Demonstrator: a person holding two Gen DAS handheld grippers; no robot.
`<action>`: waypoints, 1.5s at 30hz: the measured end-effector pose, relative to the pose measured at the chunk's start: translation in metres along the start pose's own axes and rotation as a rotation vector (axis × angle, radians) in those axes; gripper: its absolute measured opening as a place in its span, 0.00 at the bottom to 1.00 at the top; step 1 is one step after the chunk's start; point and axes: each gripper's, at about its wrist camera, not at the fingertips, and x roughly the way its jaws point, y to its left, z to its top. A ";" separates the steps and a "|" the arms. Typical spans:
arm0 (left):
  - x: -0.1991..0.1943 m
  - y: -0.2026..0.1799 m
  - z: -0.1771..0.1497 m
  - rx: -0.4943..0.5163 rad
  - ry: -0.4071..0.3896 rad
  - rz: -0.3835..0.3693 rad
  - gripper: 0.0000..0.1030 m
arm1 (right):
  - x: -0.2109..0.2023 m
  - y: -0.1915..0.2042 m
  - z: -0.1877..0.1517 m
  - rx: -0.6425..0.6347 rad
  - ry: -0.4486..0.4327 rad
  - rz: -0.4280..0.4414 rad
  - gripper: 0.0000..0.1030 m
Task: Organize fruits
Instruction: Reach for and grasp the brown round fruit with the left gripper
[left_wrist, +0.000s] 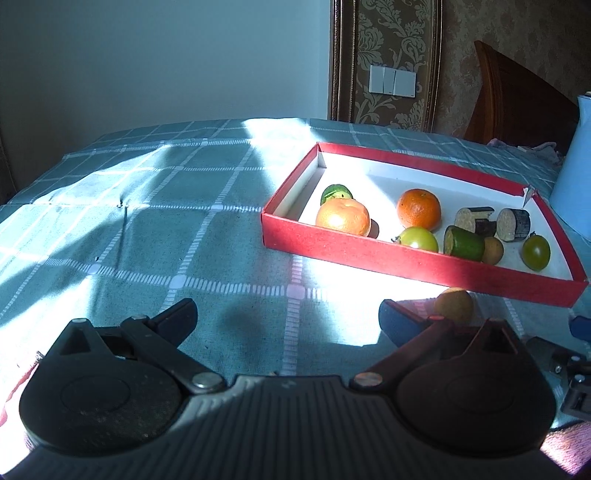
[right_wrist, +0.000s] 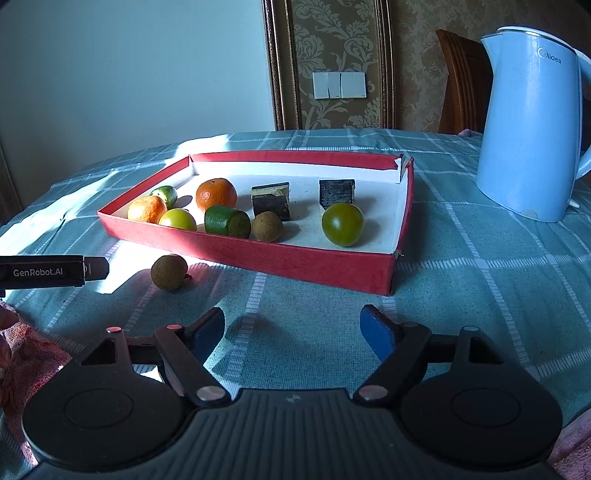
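A red box (right_wrist: 295, 264) (left_wrist: 369, 254) with a white floor sits on the checked tablecloth. It holds two oranges (right_wrist: 216, 194) (left_wrist: 418, 208), two green tomatoes (right_wrist: 342, 224) (left_wrist: 535, 252), cucumber pieces (right_wrist: 227, 220), a small brown fruit (right_wrist: 267, 226) and two dark cut pieces (right_wrist: 270, 200). Another small brown fruit (right_wrist: 169, 272) (left_wrist: 453, 305) lies on the cloth outside the box's near wall. My left gripper (left_wrist: 288, 315) is open and empty, with the brown fruit just beyond its right finger. My right gripper (right_wrist: 292, 326) is open and empty, a short way before the box.
A light blue electric kettle (right_wrist: 532, 122) stands right of the box. A wooden chair (right_wrist: 461, 81) and a wall with switches lie behind the table. The left gripper's body (right_wrist: 51, 272) shows at the left edge of the right wrist view.
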 end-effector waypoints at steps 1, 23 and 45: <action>0.000 -0.002 0.000 0.002 0.001 -0.004 1.00 | 0.000 0.000 0.000 0.001 0.000 -0.001 0.78; 0.009 -0.052 0.005 0.107 -0.007 -0.035 1.00 | -0.003 -0.014 0.000 0.073 -0.011 -0.043 0.80; 0.006 -0.078 0.006 0.144 0.016 -0.212 1.00 | -0.018 -0.029 0.000 0.129 -0.114 -0.244 0.82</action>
